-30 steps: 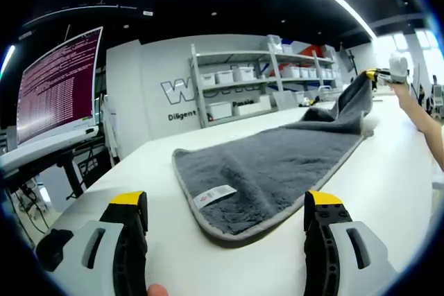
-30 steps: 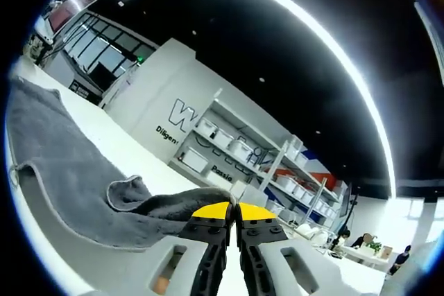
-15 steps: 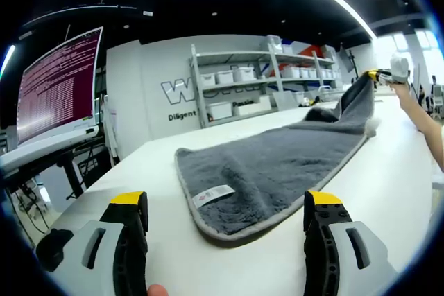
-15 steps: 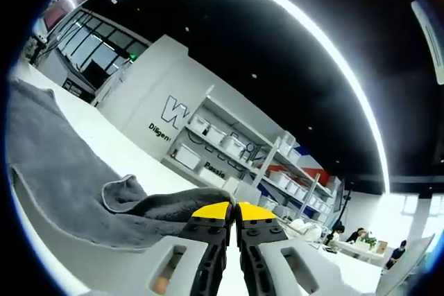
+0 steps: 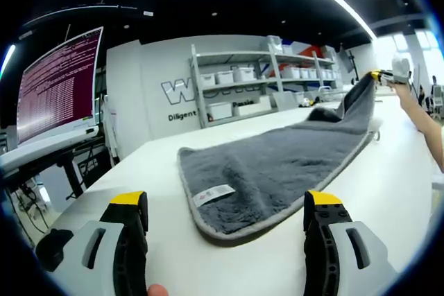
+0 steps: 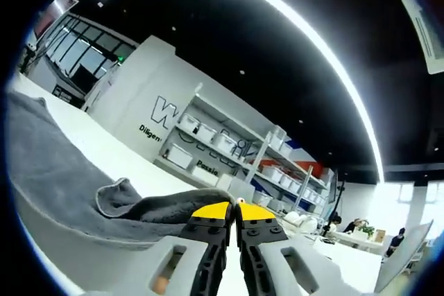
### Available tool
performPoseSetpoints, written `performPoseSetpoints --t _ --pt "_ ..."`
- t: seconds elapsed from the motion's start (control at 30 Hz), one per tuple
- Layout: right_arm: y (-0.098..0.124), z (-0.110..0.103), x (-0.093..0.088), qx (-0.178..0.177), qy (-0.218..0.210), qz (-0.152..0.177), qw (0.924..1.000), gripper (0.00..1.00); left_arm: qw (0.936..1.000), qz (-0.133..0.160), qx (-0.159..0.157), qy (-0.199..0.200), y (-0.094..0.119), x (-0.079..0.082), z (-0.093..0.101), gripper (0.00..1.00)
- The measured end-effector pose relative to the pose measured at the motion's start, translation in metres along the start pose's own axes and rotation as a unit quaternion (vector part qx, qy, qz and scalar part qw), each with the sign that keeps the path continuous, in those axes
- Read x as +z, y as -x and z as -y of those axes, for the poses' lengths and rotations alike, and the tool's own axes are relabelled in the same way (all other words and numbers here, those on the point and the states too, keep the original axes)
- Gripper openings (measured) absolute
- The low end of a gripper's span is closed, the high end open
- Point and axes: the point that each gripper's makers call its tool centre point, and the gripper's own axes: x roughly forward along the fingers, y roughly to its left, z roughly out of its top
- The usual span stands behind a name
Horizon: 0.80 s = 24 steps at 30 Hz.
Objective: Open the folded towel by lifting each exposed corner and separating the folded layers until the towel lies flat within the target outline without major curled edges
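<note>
Grey terry towel (image 5: 277, 164) is spread along the white desk (image 5: 388, 178), its near hem with a small white label (image 5: 214, 195) lying between the jaws of the left gripper (image 5: 225, 230), which is held wide open above the desk and grasps nothing. The far corner of the towel is lifted off the desk by the right gripper (image 6: 234, 213), whose yellow-tipped jaws are closed tight on the cloth; in the left gripper view that gripper (image 5: 383, 75) is seen at far right, with a person's forearm (image 5: 420, 112) beside it. A loose fold of towel (image 6: 118, 195) is seen hanging just behind the pinch. No target outline can be made out on the desk. Risks are judged as follows: the unweighted near end may be dragged across the desk if the raised corner is pulled further, since nothing pins it; the thin pinch may slip, dropping the corner back into a curl; the hanging fold may be laid down doubled under the edge.
</note>
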Motion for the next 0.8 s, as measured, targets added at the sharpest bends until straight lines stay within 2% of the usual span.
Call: performPoseSetpoints --t 0.7,0.77,0.8 --pt "0.003 0.007 -0.013 -0.013 -0.038 -0.017 0.9991 0.00 1.0000 0.000 0.000 0.000 0.000 0.000 0.000 0.91" --pt "0.004 0.009 -0.014 -0.018 -0.038 -0.020 0.9989 0.02 1.0000 0.000 0.000 0.000 0.000 0.000 0.000 0.91" --pt "0.004 0.010 -0.014 -0.022 -0.040 -0.021 0.9988 0.07 1.0000 0.000 0.000 0.000 0.000 0.000 0.000 0.91"
